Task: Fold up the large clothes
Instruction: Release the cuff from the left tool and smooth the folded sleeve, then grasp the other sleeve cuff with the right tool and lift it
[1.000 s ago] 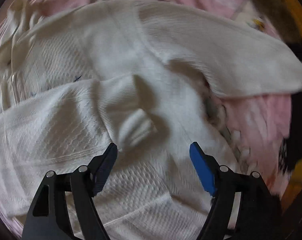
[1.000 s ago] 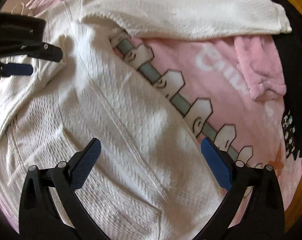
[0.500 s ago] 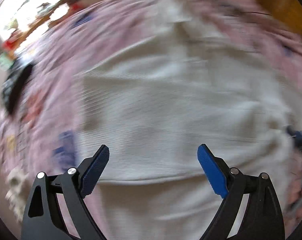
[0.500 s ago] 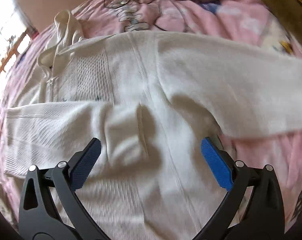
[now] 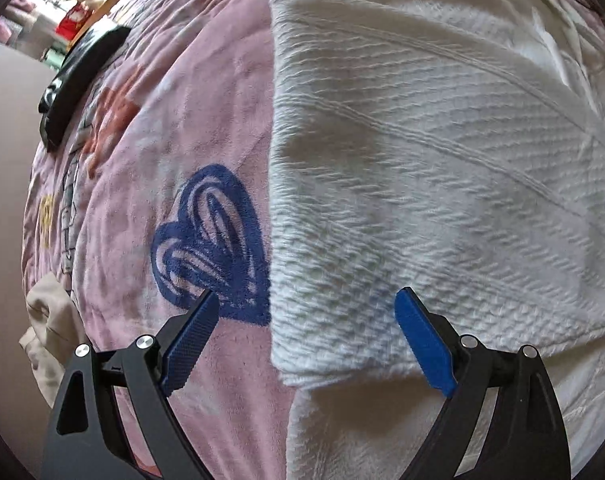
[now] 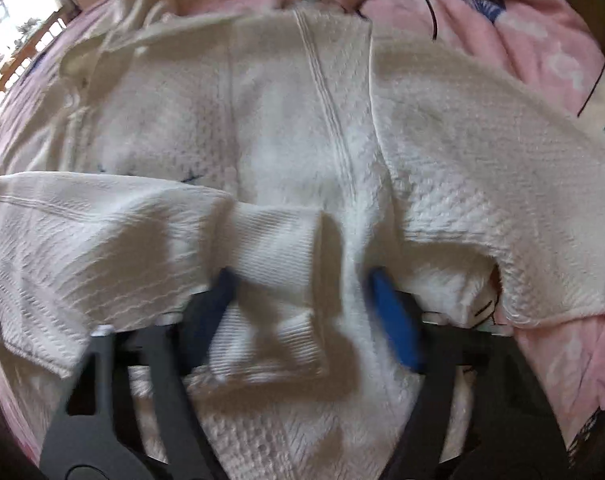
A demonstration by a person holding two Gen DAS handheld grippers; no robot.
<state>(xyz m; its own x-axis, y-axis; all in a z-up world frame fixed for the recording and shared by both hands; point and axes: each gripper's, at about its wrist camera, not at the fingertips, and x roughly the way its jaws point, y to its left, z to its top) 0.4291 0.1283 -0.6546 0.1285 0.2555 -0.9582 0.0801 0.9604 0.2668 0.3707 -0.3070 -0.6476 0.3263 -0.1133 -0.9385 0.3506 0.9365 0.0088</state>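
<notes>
Now the white sweater [image 6: 302, 140] lies spread on the pink blanket [image 5: 162, 100]. Right gripper [image 6: 302, 300], jaws just closing around the folded cuff [image 6: 278, 240], should pinch squarely; left gripper [image 5: 302, 340] hovers spread over the sweater's edge.

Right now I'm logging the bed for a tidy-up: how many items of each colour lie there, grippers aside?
White: 1, the knit sweater
Pink: 1, the printed blanket beneath it
Black: 1, a dark object near the blanket's edge, too distorted to identify
Beige: 1, a crumpled cloth at the lower left in the left wrist view
Total: 4
</notes>
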